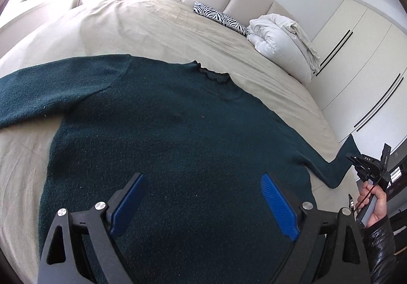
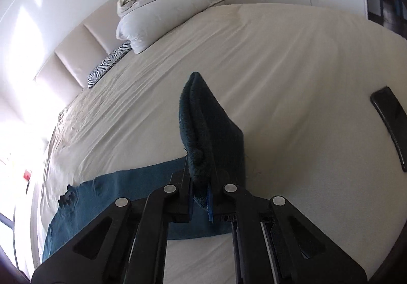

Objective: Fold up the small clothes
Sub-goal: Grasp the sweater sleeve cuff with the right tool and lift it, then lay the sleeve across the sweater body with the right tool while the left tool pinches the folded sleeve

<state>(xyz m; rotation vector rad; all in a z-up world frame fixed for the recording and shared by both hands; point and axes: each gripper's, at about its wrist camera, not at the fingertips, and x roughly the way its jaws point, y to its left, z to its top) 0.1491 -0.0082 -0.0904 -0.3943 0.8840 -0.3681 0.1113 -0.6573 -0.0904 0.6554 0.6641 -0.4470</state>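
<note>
Mid bed [image 2: 292,60] left clear; head end blocked by pillow [image 2: 152,22] & zebra cushion [image 2: 106,67]; phone [image 2: 389,118] near edge.

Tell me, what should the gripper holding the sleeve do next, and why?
Probably carry the sleeve across onto the sweater. The right gripper is shut on its cuff, and the sweater lies flat on the bed, unfolded.

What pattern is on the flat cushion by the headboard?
Black-and-white zebra stripes on the cushion, clearest in the left wrist view.
</note>
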